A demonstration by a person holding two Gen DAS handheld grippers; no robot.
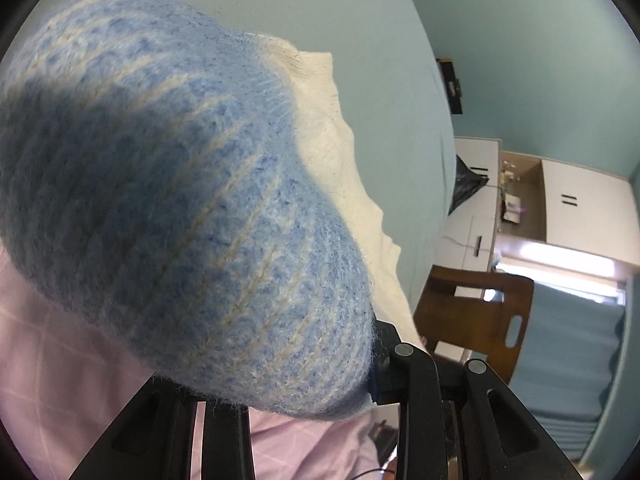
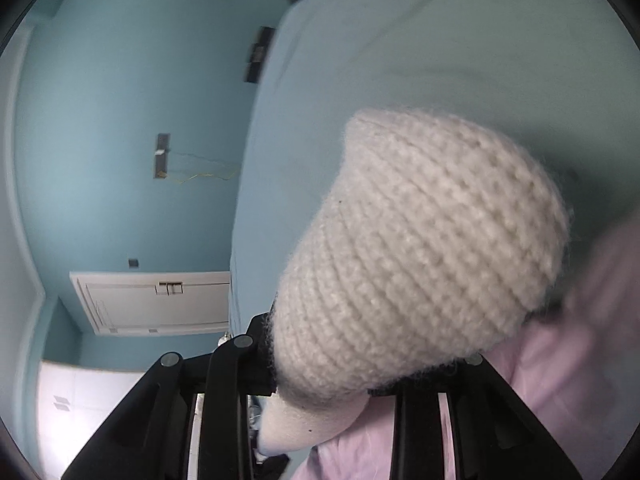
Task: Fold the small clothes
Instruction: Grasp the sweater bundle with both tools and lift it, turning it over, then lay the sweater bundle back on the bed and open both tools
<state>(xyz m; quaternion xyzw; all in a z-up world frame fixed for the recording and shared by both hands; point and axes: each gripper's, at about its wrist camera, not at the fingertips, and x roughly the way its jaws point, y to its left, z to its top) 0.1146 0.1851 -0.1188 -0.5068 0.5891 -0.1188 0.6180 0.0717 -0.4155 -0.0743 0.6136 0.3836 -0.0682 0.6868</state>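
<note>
Knitted garment, blue with cream stripes at one end and plain cream at the other, held up off the bed between two hand-held grippers. In the left wrist view the blue striped part bulges over the left gripper, whose jaws are clenched on its fuzzy edge; a white layer of the same piece shows behind the blue. In the right wrist view the cream ribbed part drapes over the right gripper, whose jaws are likewise clenched on the knit, with a loose tip hanging below them.

Handling, as judged: the piece is light, soft and wholly limp, so it sags and balloons wherever it is unsupported. The hairy yarn gives the pads good friction, and slipping is unlikely; stretching is the greater risk if the two grips pull apart. Hold is best taken at an edge or corner where the fabric is doubled, as here, not in the open middle.

Beneath lies a pale pink checked sheet, seen also in the right view, and beyond it a light blue cover. A wooden chair and white cabinets stand past the bed; a blue wall fills the rest.
</note>
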